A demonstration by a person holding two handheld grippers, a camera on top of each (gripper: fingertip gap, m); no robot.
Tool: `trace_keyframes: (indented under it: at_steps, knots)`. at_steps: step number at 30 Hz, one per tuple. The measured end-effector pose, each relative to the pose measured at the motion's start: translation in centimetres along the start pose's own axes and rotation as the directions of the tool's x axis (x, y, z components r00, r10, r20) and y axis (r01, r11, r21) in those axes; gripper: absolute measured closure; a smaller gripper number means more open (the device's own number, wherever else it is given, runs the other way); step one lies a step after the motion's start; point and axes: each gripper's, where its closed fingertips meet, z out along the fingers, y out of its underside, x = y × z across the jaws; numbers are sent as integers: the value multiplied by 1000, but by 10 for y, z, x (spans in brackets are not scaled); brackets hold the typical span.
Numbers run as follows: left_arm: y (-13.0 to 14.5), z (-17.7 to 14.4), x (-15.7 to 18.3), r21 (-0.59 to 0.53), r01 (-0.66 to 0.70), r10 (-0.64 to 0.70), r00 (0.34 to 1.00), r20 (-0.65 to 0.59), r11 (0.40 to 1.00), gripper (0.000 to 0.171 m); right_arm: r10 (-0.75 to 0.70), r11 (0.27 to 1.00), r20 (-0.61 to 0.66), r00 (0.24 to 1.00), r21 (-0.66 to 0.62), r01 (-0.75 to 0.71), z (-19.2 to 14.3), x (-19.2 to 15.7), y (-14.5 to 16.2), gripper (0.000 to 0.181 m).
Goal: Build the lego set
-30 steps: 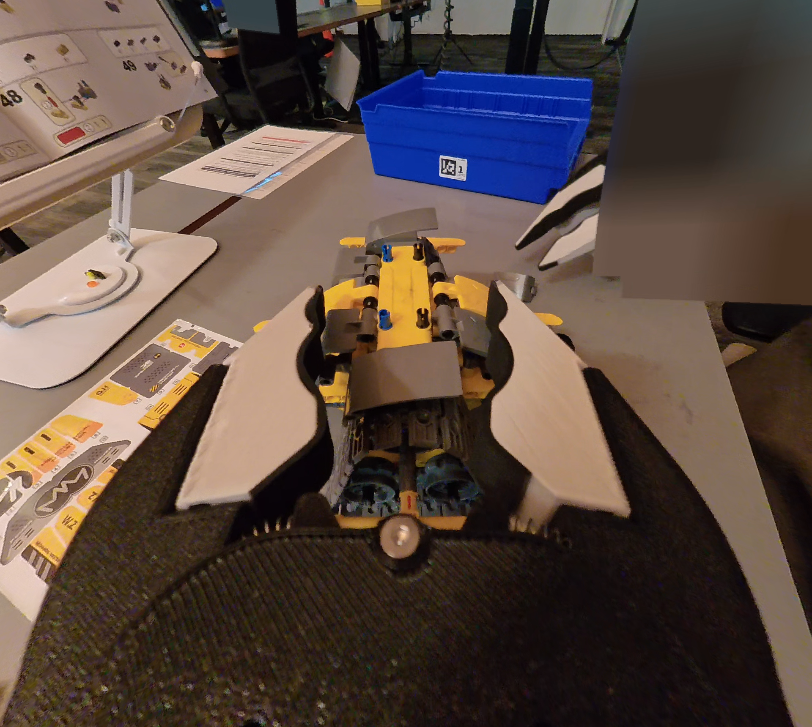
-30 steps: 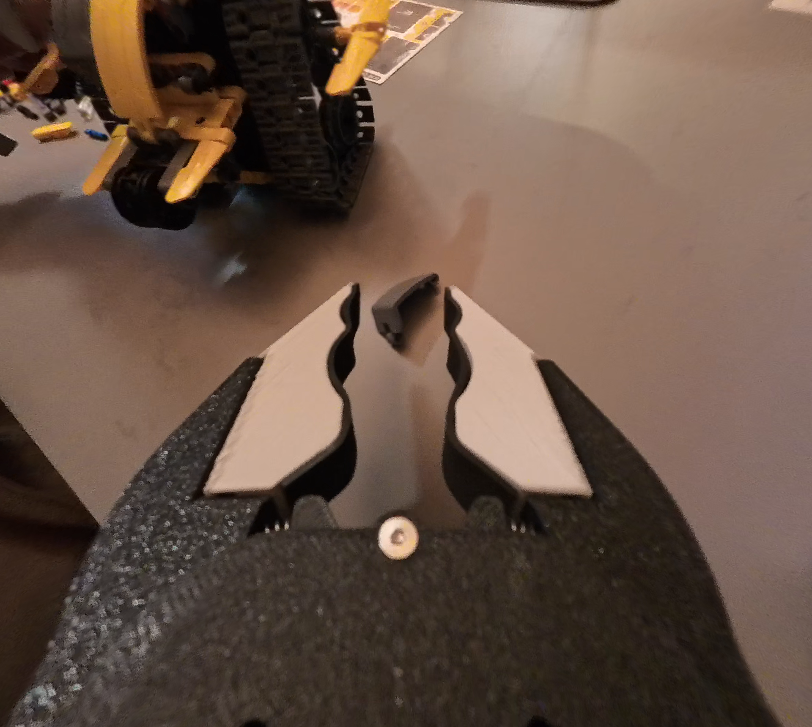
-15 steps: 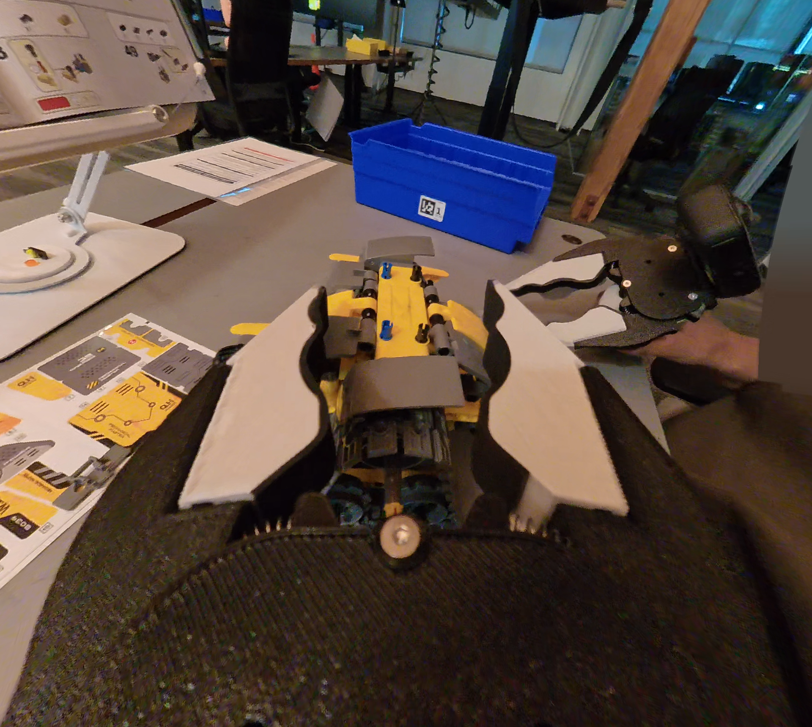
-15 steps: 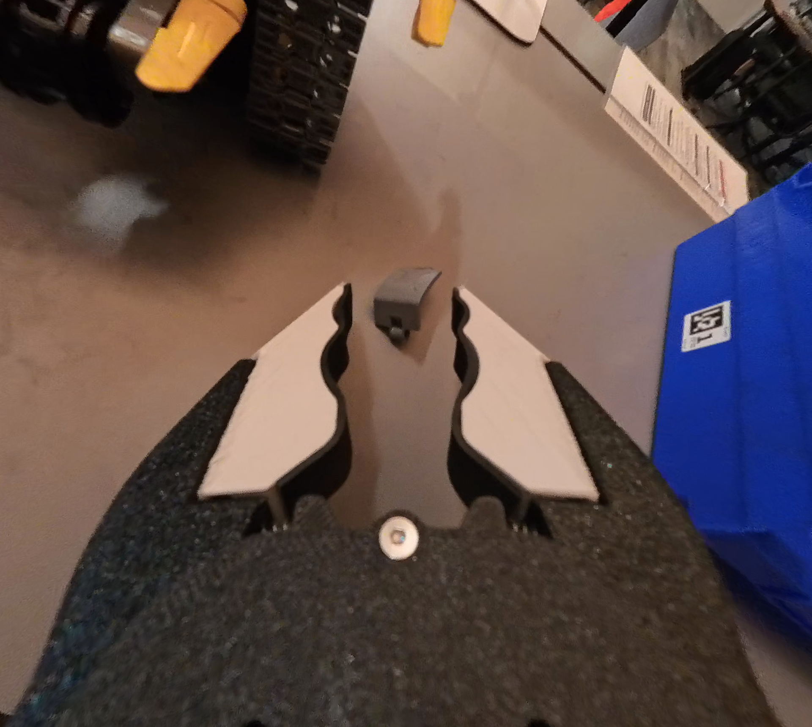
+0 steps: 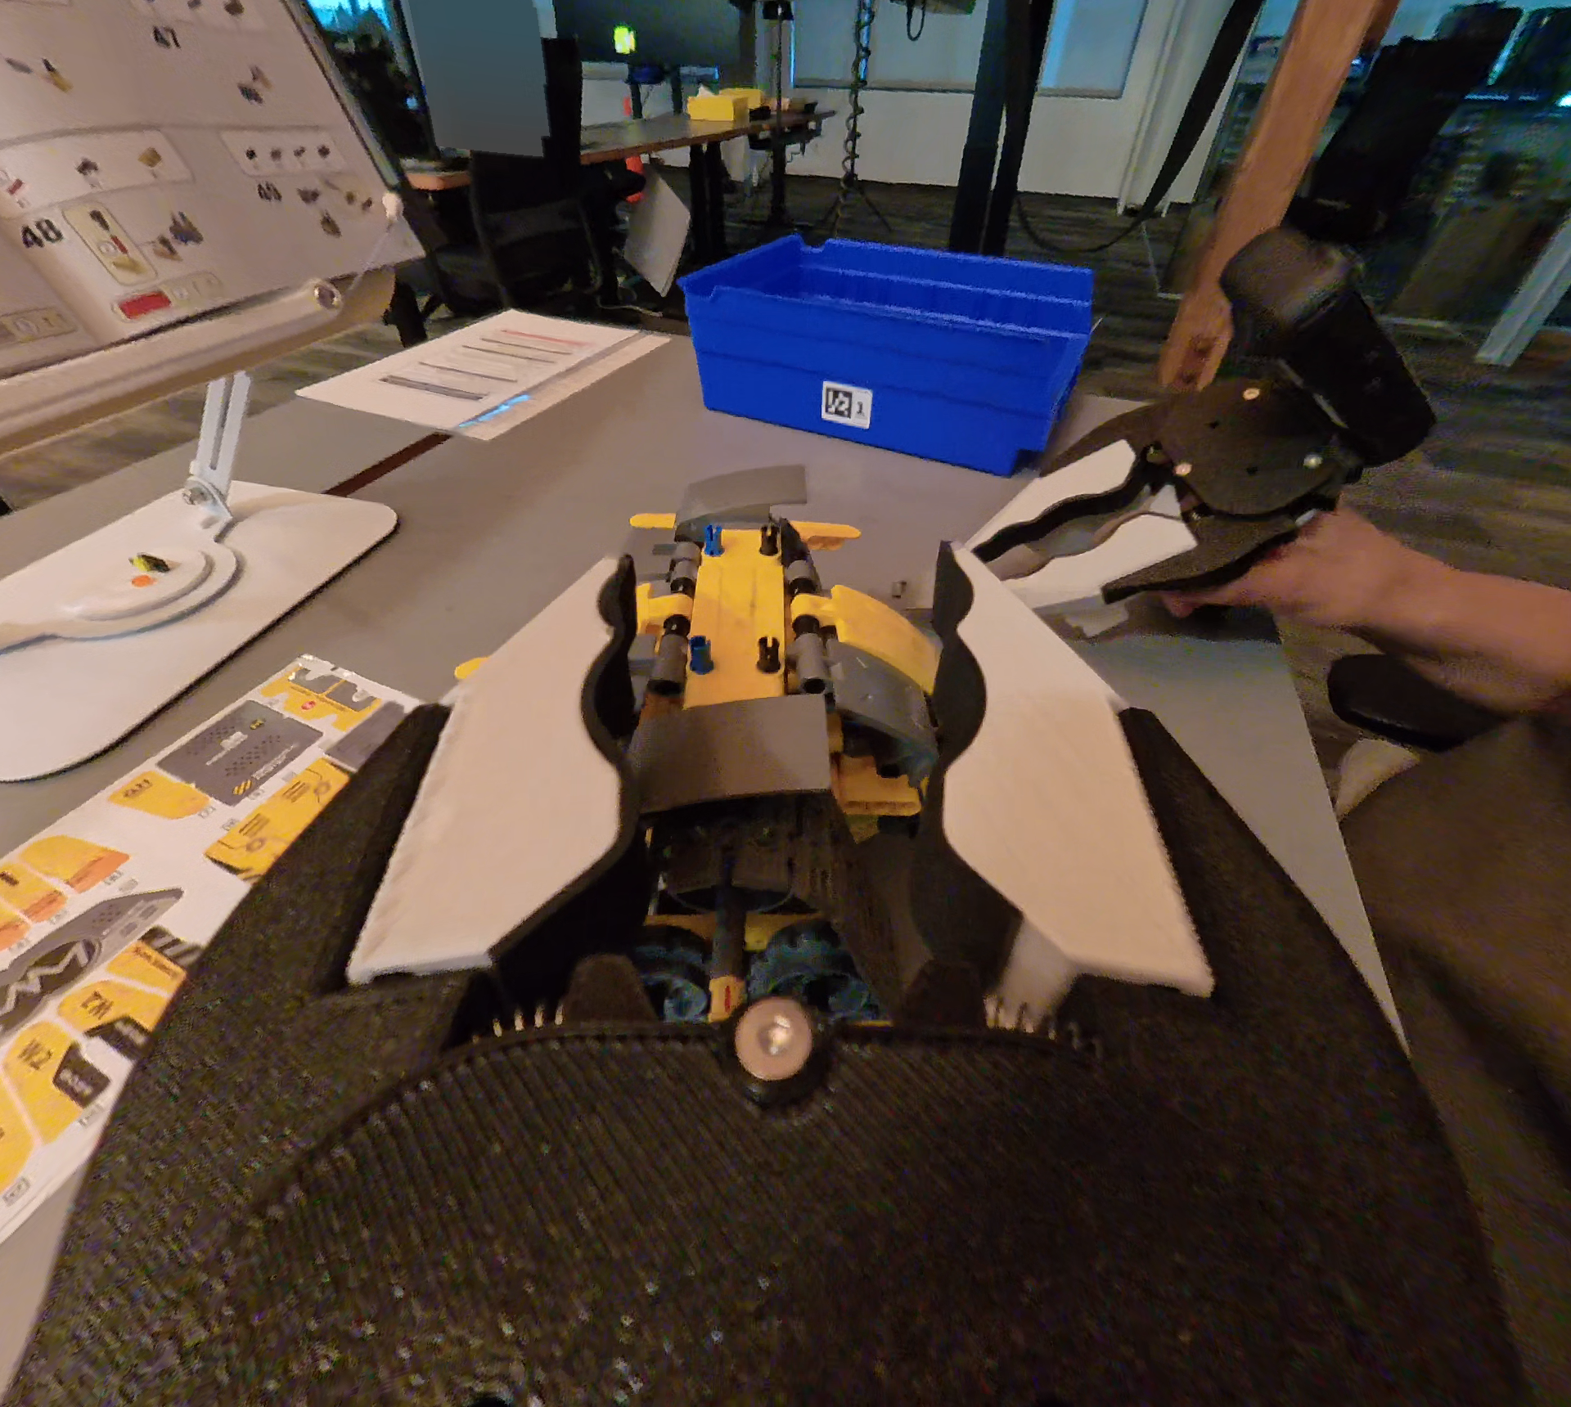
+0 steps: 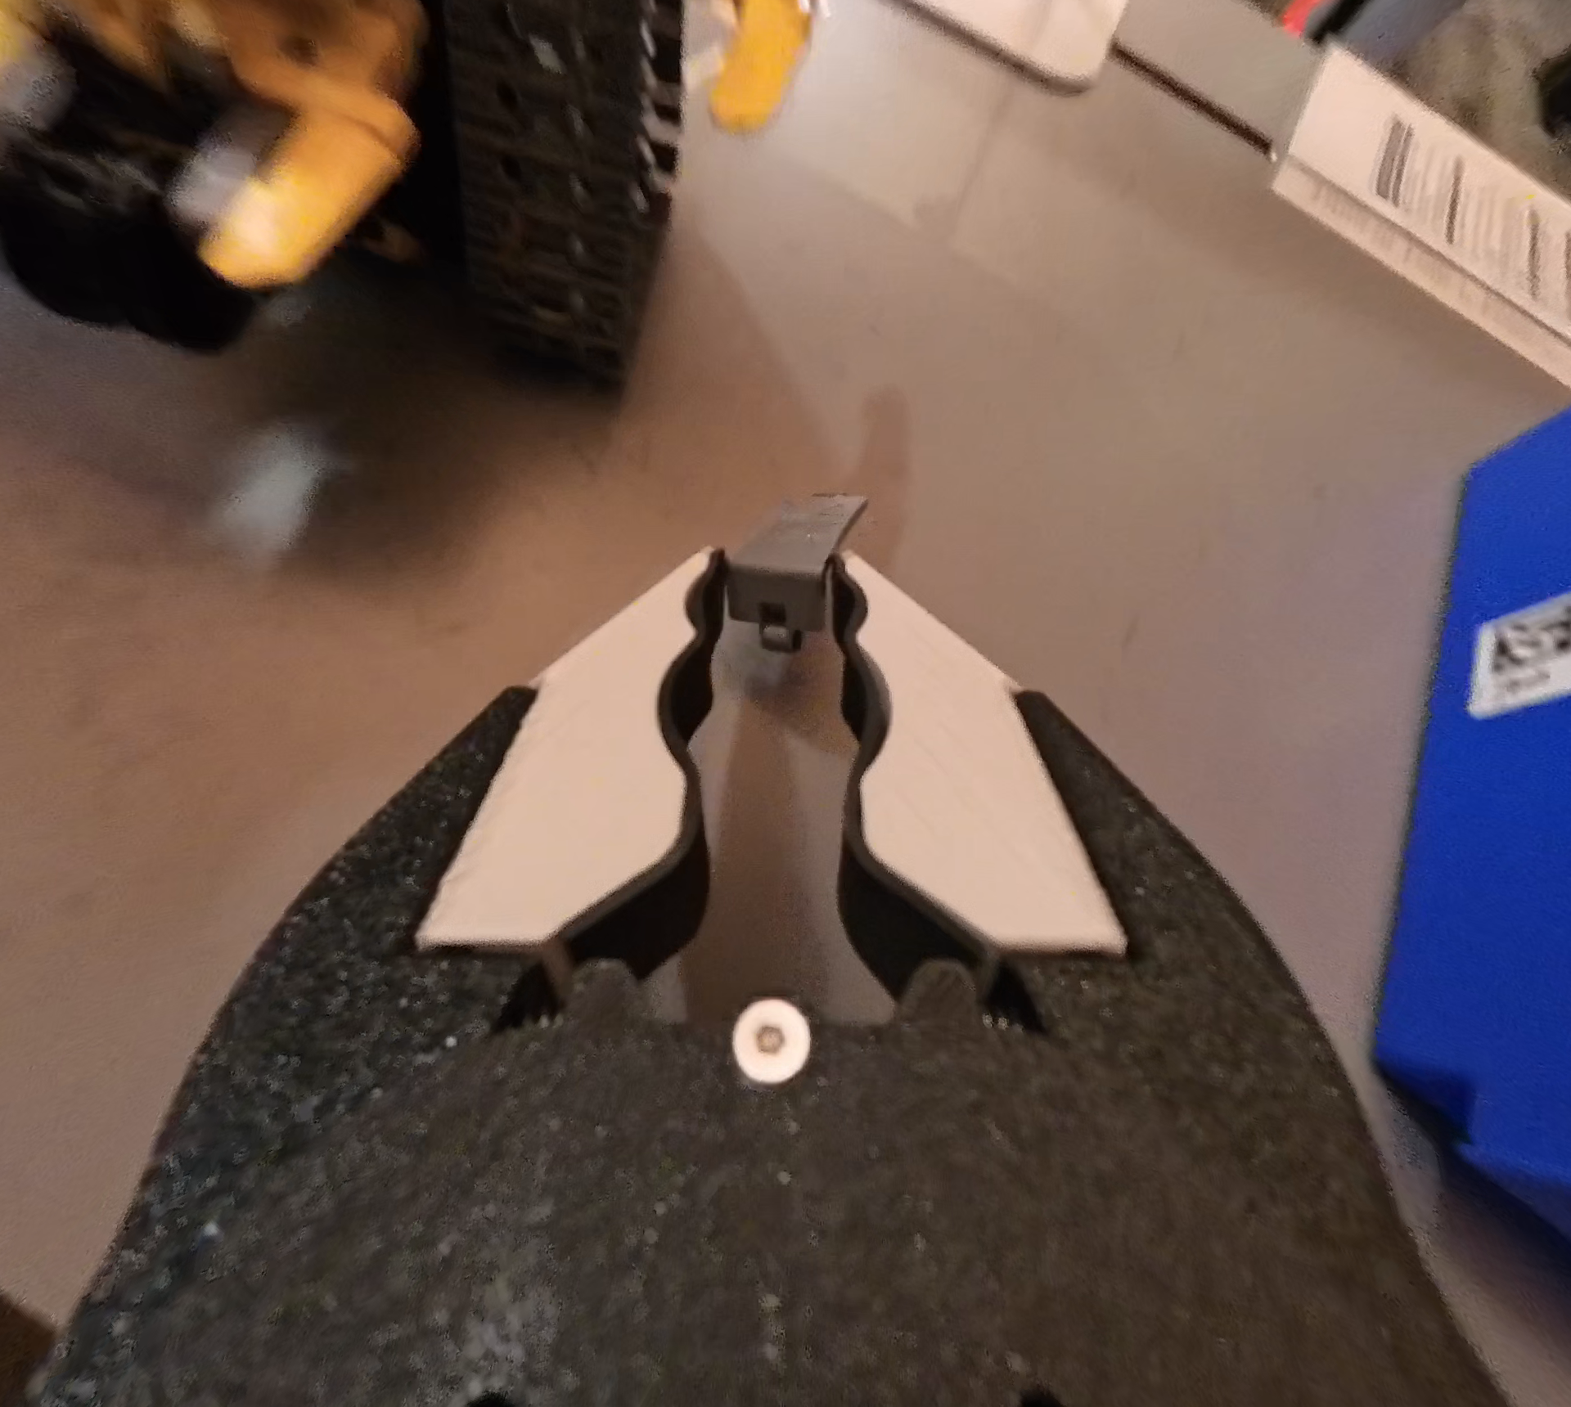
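My left gripper (image 5: 778, 584) is shut on a yellow, grey and black brick-built vehicle (image 5: 740, 644) and holds it on the grey table (image 5: 527, 516). The vehicle also shows blurred at the upper left of the right wrist view (image 6: 544, 91), with its black track. My right gripper (image 6: 778, 559) is shut on a small dark grey curved panel piece (image 6: 795, 546), pinched at the fingertips just above the table. The right gripper also shows at the right of the left wrist view (image 5: 1063, 508), held by a hand (image 5: 1326, 584).
A blue bin (image 5: 884, 338) with a white tag stands behind the vehicle; it is at the right in the right wrist view (image 6: 1505, 771). A white stand (image 5: 170, 584) holds an instruction sheet at left. A sticker sheet (image 5: 127, 856) and a printed paper (image 5: 484, 363) lie on the table. Across from one pair of fingers to the other is roughly 20 cm.
My right gripper closed on the dark grey piece, which lay between its open fingers before, and swung toward the blue bin. My left gripper kept its hold on the vehicle.
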Motion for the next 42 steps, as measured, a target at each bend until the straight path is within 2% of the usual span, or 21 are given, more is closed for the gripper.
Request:
trace_keyframes:
  at_steps: [3, 5, 7, 11, 13, 16, 18, 22, 29, 32, 35, 38, 41, 42]
  knots:
    - [-13, -6, 15, 79, -41, 46, 997, -64, 996, 101, 84, 960, 174, 981, 251, -126, -23, -14, -40, 158]
    - [-28, -17, 45, 197, -100, 139, 971, -195, 975, 104, 103, 883, 323, 941, 405, -236, -45, -26, -69, 158]
    - [-39, -23, 56, 279, -107, 169, 963, -209, 954, 109, 72, 810, 405, 911, 509, -290, -62, -35, -93, 158]
    - [-38, -21, 73, 227, 58, 34, 925, -379, 972, 114, -77, 757, 427, 901, 613, -226, -72, -56, -126, 158]
    - [-41, -19, 70, 220, 161, -62, 915, -399, 962, 128, -176, 746, 388, 905, 652, -135, -71, -65, -141, 158]
    - [-46, -17, 61, 214, 274, -177, 906, -384, 938, 134, -299, 738, 283, 911, 674, 32, -63, -66, -156, 158]
    - [-48, -19, 55, 209, 295, -210, 912, -352, 932, 137, -364, 705, 250, 897, 703, 90, -62, -69, -167, 158]
    - [-53, -25, 50, 218, 291, -212, 921, -327, 931, 137, -432, 621, 250, 866, 779, 85, -65, -83, -189, 159]
    - [-50, -26, 34, 210, 338, -269, 916, -298, 918, 143, -464, 582, 232, 855, 807, 97, -56, -97, -200, 158]
    - [-45, -23, 32, 184, 355, -291, 908, -300, 917, 161, -467, 595, 235, 852, 797, 106, -53, -100, -199, 158]
    - [-48, -27, 30, 195, 374, -301, 897, -323, 907, 170, -447, 632, 234, 863, 765, 121, -43, -99, -195, 159]
    - [-46, -26, 28, 196, 347, -285, 915, -287, 917, 171, -403, 681, 250, 880, 725, 105, -37, -96, -192, 159]
    - [-43, -25, 22, 201, 281, -239, 948, -211, 938, 171, -319, 703, 241, 916, 709, 58, -40, -83, -196, 150]
    - [-44, -25, 22, 205, 272, -230, 951, -206, 940, 171, -284, 713, 235, 930, 700, 40, -41, -77, -198, 153]
